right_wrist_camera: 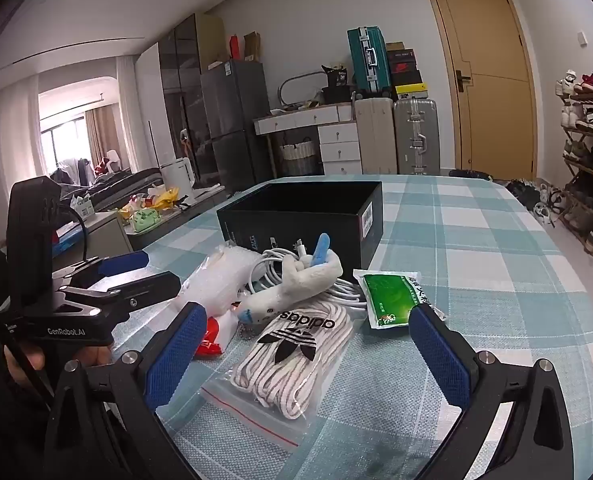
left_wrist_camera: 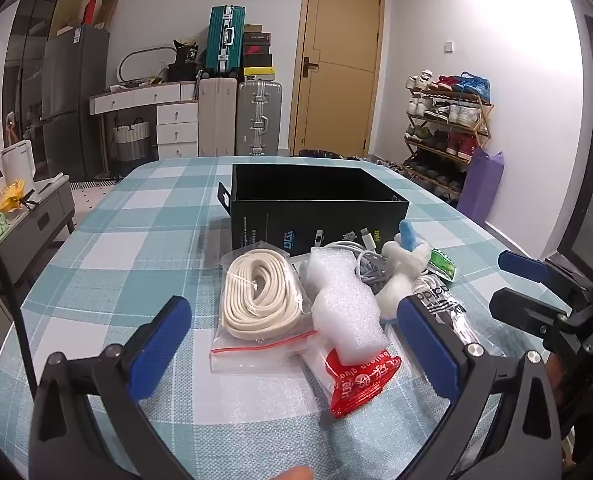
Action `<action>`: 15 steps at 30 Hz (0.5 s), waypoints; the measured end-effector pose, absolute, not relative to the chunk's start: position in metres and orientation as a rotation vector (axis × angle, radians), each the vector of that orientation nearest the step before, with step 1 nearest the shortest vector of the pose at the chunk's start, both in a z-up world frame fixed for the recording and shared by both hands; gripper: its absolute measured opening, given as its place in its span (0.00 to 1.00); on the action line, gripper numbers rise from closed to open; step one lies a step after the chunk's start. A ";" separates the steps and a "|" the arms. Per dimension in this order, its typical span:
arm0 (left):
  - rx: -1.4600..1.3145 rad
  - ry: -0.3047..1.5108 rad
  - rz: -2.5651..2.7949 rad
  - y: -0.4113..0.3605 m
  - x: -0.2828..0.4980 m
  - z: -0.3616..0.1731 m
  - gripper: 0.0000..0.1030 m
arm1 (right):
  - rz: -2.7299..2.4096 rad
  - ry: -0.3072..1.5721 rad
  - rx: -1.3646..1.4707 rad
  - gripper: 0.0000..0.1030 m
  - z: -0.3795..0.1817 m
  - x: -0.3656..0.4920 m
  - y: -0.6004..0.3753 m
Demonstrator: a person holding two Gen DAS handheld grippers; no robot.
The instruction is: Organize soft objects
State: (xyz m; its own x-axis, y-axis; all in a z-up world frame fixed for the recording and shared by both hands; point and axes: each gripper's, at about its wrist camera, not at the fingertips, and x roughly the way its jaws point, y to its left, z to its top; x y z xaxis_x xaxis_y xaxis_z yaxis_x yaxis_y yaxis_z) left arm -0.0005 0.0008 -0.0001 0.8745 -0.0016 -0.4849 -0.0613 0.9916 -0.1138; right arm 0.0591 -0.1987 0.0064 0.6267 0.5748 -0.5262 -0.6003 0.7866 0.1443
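Pile: soft things heaped on the checked tabletop just before the open black box, none inside yet.
Cream lace bag: light, floppy, slick plastic; I'd pinch across the coiled bulk, not the loose zip edge.
Foam wrap: nearly weightless, squashy; grips easily, lies partly over the red packet.
Plush toy: soft, draped over the white cable; lifting it may drag cable.
Striped lace bag: slippery film, take mid-bundle.
Green sachet: flat, harder to pinch.
Left claw: spread wide, empty.
Right claw: spread wide, empty.
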 end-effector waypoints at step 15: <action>-0.103 0.514 0.011 -0.004 -0.002 -0.001 1.00 | 0.668 0.596 -0.057 1.00 0.006 0.059 -0.194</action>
State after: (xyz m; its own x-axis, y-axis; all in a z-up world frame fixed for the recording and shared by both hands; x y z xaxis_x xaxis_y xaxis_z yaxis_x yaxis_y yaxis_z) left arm -0.0021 -0.0039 -0.0006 0.8711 -0.0156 -0.4909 -0.0361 0.9948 -0.0957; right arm 0.0594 -0.1936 0.0065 0.6254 0.5661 -0.5371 -0.5977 0.7900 0.1367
